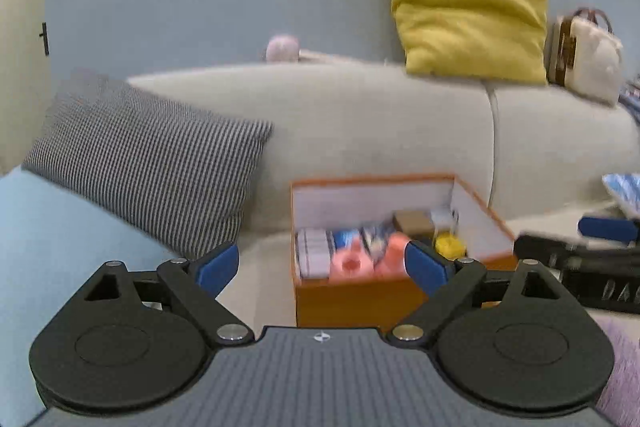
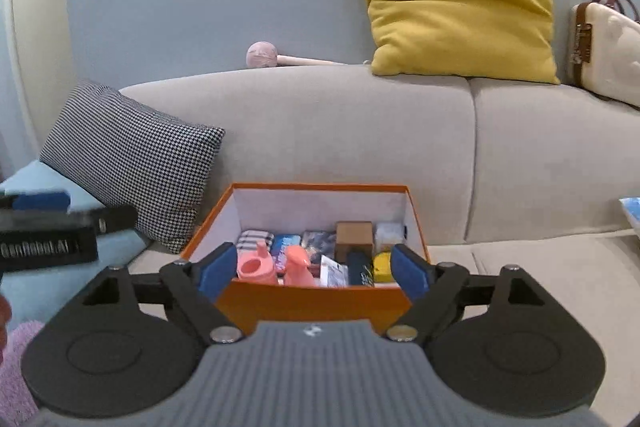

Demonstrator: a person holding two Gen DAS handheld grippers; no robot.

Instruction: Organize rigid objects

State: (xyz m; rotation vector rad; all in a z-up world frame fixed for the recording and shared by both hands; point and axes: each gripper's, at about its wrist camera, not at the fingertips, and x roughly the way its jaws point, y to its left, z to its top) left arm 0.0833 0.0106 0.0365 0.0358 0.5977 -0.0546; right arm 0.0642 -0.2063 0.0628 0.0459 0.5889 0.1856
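both claws stand wide apart with nothing between the pads: left gripper [image 1: 322, 267], right gripper [image 2: 314, 269]. the orange box [image 2: 316, 301] sits on the grey sofa [image 2: 360, 131] seat at 12 o'clock of the right gripper, packed with two pink bottles [image 2: 276, 267], a brown block [image 2: 354, 235] and a yellow item [image 2: 382, 263], half hidden. the left view is blurred; there the box's near right corner is cut off by a pad.

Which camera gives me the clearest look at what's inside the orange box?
Right wrist: the orange box sits centred and sharp, its items distinct. The left wrist view shows the box blurred, and the left gripper's finger covers part.
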